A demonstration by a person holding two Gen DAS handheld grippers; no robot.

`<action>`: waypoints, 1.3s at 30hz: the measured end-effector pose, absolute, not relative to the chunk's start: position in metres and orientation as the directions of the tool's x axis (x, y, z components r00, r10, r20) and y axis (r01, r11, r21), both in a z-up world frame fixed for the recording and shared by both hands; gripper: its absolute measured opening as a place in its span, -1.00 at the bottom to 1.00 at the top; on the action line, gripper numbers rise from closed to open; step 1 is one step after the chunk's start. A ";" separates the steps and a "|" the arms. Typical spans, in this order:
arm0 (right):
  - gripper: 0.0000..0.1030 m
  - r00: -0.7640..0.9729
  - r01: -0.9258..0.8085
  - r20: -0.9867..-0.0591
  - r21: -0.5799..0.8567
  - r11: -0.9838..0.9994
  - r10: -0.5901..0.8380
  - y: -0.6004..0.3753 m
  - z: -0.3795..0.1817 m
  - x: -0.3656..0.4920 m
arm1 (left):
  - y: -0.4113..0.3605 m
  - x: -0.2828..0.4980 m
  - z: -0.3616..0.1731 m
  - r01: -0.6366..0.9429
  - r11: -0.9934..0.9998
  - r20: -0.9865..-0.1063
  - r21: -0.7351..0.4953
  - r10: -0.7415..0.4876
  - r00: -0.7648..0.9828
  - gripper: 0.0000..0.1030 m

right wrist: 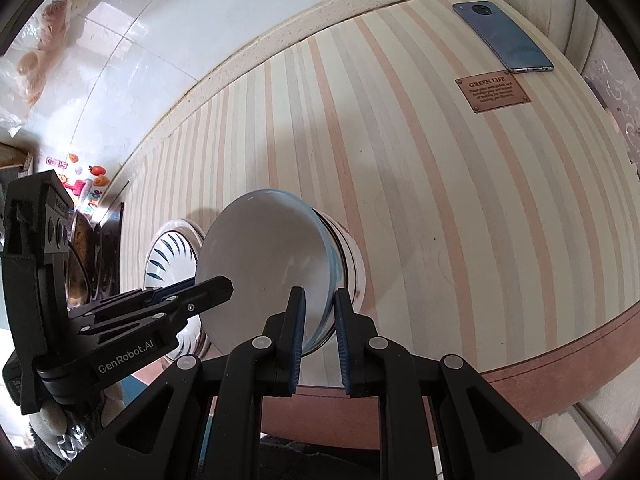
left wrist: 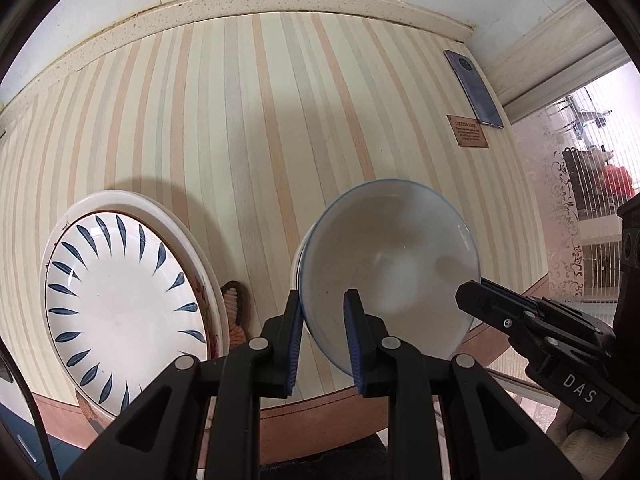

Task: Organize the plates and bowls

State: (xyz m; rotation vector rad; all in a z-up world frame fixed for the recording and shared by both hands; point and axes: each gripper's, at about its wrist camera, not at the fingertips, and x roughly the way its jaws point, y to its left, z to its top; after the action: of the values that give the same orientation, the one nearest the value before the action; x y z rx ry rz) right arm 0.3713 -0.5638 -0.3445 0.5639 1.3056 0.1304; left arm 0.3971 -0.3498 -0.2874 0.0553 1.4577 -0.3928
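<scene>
Spanning both views: striped table (left wrist: 256, 128), brown edge nearest, wall at far side. Resting near the left edge: plate stack (left wrist: 120, 312), blue-leaf plate on top of a wider white one. Sitting right of the stack, close to the near edge: blue-rimmed bowl (left wrist: 392, 264), apparently nested on a second white bowl (right wrist: 352, 264); contact with table not clear. Clamped on the bowl's near-left rim: left gripper (left wrist: 324, 300), pads closed either side of the wall. Clamped on the opposite rim: right gripper (right wrist: 320, 300), same pinch. Lying far right: phone (right wrist: 504, 38), small brown plaque (right wrist: 493, 90) just nearer.
</scene>
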 end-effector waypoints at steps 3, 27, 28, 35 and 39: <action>-0.68 0.270 0.215 -0.879 0.452 0.866 0.393 -0.563 -0.345 0.373 | -0.351 0.397 -0.289 0.297 0.936 -0.973 -0.191 -0.220 0.066 -0.65; 0.35 0.352 0.138 -0.908 0.292 0.946 0.228 -0.540 -0.273 0.342 | -0.333 0.352 -0.216 0.352 0.929 -0.956 -0.114 -0.199 0.214 -0.43; 0.36 0.363 0.138 -0.902 0.300 0.944 0.234 -0.540 -0.268 0.337 | -0.332 0.348 -0.211 0.358 0.926 -0.953 -0.122 -0.210 0.218 -0.41; 0.64 0.423 0.149 -0.873 0.331 0.932 0.242 -0.537 -0.226 0.302 | -0.324 0.327 -0.172 0.391 0.909 -0.920 -0.141 -0.266 0.288 0.52; 0.73 0.459 0.146 -0.864 0.303 0.942 0.207 -0.534 -0.203 0.285 | -0.319 0.318 -0.154 0.403 0.902 -0.906 -0.157 -0.294 0.305 0.67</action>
State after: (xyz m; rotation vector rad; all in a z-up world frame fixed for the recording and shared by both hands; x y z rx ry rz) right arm 0.2847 -0.5342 -0.2029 0.3592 1.1004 0.0384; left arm 0.3185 -0.3194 -0.1539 0.1066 1.1742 -0.4622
